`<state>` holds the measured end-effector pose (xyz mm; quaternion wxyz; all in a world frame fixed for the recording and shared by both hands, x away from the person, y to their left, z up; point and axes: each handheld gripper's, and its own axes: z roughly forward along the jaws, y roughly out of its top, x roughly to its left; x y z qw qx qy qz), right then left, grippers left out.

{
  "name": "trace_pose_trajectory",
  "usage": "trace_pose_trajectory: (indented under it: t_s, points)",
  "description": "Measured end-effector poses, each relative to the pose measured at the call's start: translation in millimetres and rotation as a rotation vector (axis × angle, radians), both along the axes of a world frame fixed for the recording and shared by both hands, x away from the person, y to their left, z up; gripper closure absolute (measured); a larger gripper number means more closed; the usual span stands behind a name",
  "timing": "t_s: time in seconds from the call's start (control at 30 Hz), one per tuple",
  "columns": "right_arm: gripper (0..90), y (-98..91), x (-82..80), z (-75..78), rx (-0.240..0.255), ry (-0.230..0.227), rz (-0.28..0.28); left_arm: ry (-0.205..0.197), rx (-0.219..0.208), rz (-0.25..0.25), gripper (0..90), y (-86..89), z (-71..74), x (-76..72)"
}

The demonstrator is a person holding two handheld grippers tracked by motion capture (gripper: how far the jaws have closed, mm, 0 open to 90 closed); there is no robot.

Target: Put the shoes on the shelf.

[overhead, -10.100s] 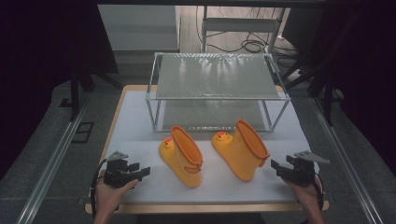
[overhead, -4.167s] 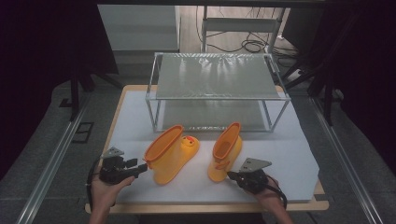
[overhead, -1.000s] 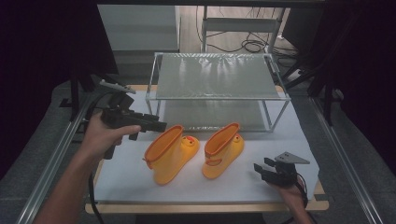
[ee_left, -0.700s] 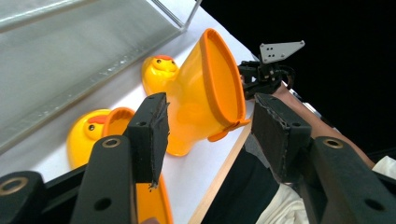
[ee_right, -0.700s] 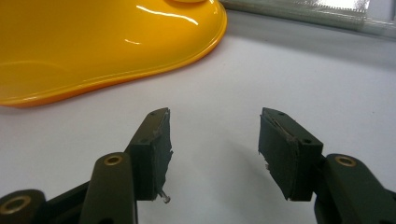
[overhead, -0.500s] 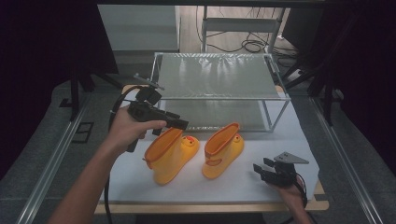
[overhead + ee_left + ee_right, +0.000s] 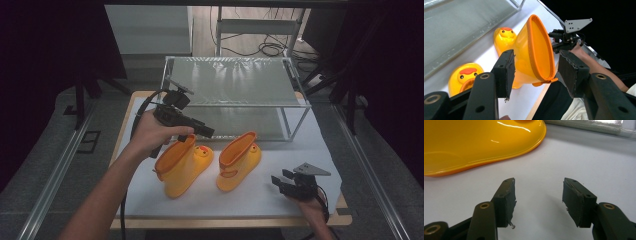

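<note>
two yellow duck-faced rain boots lie on their sides on the white tabletop (image 7: 250,200), in front of a clear glass shelf (image 7: 235,92). the left boot (image 7: 182,165) is just below the left gripper (image 7: 207,132), which hangs above its orange-rimmed opening with its jaws apart and nothing between them. in the left gripper view that opening sits between the jaws but farther off, untouched. the right boot (image 7: 239,160) lies beside the left one, apart from it, and well to the left of the right gripper (image 7: 280,184), which rests low near the tabletop's front right corner, its jaws spread and empty. both boots run with their long axis from the near left to the far right, and the left boot's duck-face toe points toward the shelf. no brand, label or writing can be read.
</note>
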<state>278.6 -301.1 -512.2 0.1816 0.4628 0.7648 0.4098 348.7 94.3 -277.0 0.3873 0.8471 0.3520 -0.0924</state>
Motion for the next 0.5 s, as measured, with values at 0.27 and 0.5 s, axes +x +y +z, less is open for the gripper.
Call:
trace_pose_trajectory:
  t_s: [0.27, 0.5]
  points:
    - [43.5, -2.0, -0.3, 0.0, -0.001, -0.003, -0.007, 0.017, 0.037, -0.023, 48.5, -20.1, -6.9, 7.0]
    - [43.5, -2.0, -0.3, 0.1, -0.004, -0.003, -0.007, 0.027, 0.072, -0.059, 48.5, -37.7, -10.5, 13.6]
